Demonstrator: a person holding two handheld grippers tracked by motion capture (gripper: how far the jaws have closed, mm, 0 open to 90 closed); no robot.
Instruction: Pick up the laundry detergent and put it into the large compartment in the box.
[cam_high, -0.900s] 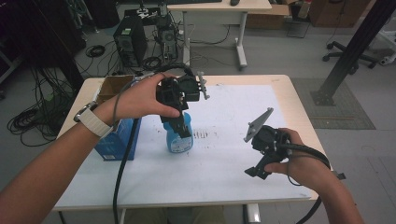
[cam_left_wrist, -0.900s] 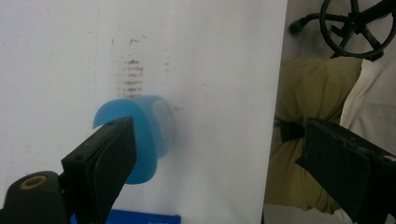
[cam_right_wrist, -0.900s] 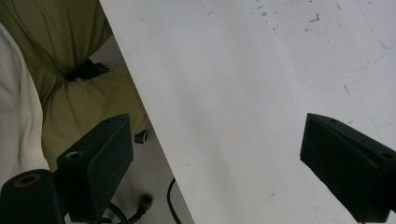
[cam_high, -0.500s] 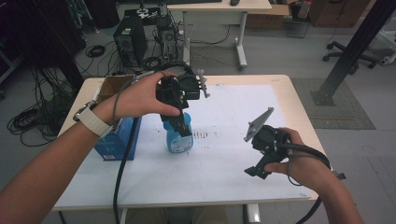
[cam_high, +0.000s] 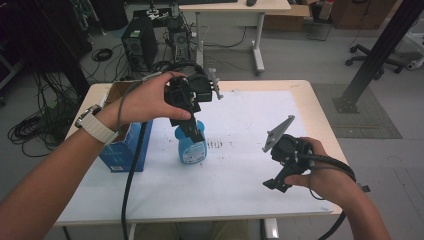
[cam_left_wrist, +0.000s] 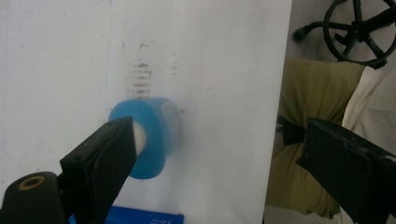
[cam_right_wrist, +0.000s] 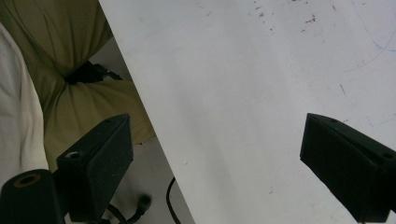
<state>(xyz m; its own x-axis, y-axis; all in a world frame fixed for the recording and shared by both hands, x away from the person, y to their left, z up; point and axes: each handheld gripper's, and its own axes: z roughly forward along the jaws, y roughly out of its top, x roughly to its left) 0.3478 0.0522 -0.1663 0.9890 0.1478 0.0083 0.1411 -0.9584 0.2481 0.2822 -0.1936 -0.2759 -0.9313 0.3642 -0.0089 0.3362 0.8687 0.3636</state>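
White paper covers my counter (cam_high: 240, 170), with a blue box (cam_high: 122, 150) just left of the blue bottle (cam_high: 192, 147) standing near its middle. My left tool (cam_high: 192, 127) hangs directly above that bottle, jaws wide apart — one beside the white cap (cam_left_wrist: 138, 135), none gripping. To grip well, I judge I should centre the cap between both jaws before squeezing. My right tool (cam_high: 280, 172), right of the bottle, is spread and empty.

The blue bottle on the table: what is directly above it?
The left gripper hangs directly above the blue bottle, jaws open; one jaw is beside its white cap. Whether that jaw touches the cap cannot be told. The bottle's neck is covered.
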